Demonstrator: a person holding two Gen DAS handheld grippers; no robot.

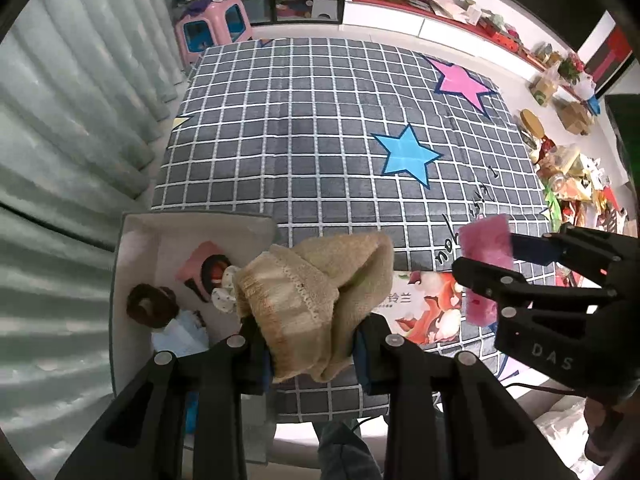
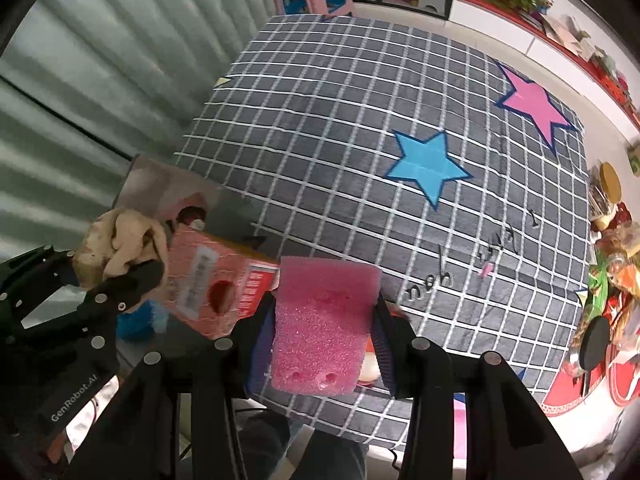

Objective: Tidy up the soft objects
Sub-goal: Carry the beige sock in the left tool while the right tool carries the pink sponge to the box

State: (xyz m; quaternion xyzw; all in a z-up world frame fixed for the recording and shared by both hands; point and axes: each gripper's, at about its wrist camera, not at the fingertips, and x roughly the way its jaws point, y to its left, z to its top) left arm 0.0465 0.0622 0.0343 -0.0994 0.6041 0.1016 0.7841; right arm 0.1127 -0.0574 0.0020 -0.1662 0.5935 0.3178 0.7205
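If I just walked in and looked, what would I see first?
Probably the squishy pink foam sponge pinched in the right gripper, and the beige knitted cloth bunched up in the left gripper. Under them spreads a grey checked cloth with a big blue star in the middle and a pink star farther back.

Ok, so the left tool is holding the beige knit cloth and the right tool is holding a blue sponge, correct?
Not quite. The sponge in the right tool is pink, not blue, as the right wrist view shows. The left tool does hold the beige knit cloth.
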